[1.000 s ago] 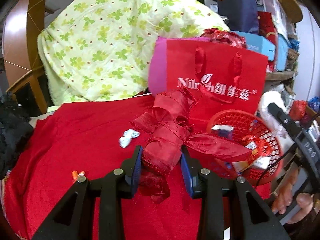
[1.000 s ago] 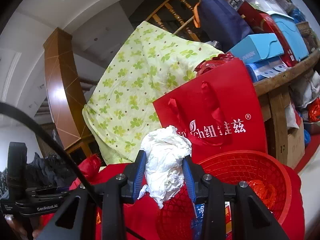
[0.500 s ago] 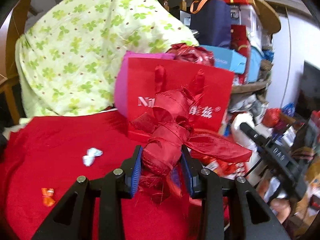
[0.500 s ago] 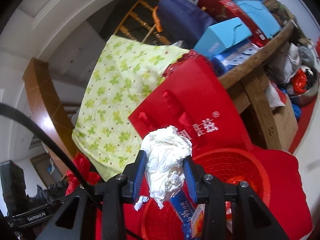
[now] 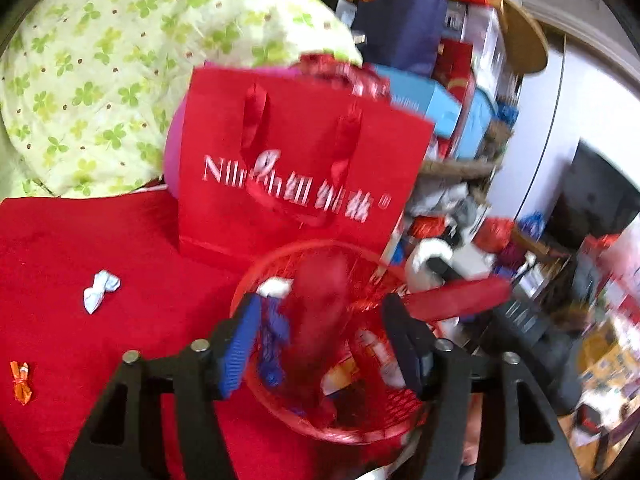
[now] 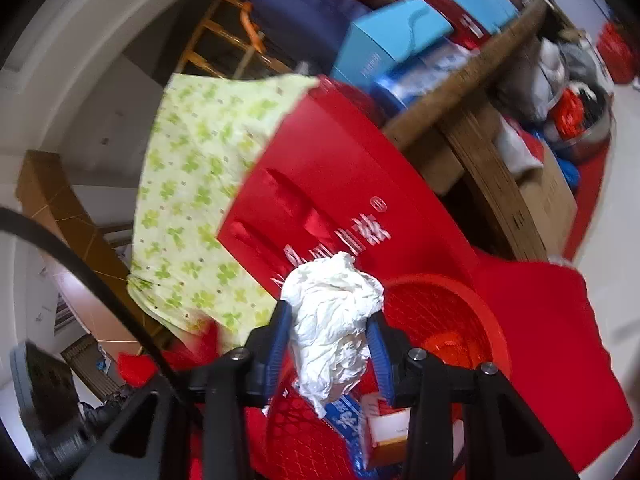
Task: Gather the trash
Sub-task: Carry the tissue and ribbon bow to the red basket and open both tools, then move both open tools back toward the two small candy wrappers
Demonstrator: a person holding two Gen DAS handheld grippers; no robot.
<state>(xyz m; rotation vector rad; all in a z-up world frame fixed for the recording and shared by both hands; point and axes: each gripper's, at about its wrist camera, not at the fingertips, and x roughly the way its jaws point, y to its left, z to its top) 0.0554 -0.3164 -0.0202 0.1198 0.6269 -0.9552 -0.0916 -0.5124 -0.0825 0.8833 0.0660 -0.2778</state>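
My left gripper [image 5: 322,344] stands over the red mesh basket [image 5: 256,276], its jaws opening wide. The red ribbon bow [image 5: 320,300] is a blur between them, touching neither pad, its tail [image 5: 460,300] trailing right. My right gripper [image 6: 328,340] hangs above the same basket [image 6: 448,316]. Its jaws are opening, but the blue pads still touch the crumpled white tissue [image 6: 332,320] on both sides. On the red cloth [image 5: 80,240] lie a white twisted wrapper [image 5: 100,286] and an orange wrapper [image 5: 20,380].
A red paper bag [image 5: 296,160] with white lettering stands right behind the basket, a green clover quilt [image 5: 100,60] behind that. Boxes and bags crowd a wooden shelf [image 6: 460,92] to the right. Packets and cartons [image 6: 360,424] lie in the basket.
The left gripper swung right over the basket and opened, letting go of the ribbon bow. The right gripper rolled and sank toward the basket with the tissue still between its pads.
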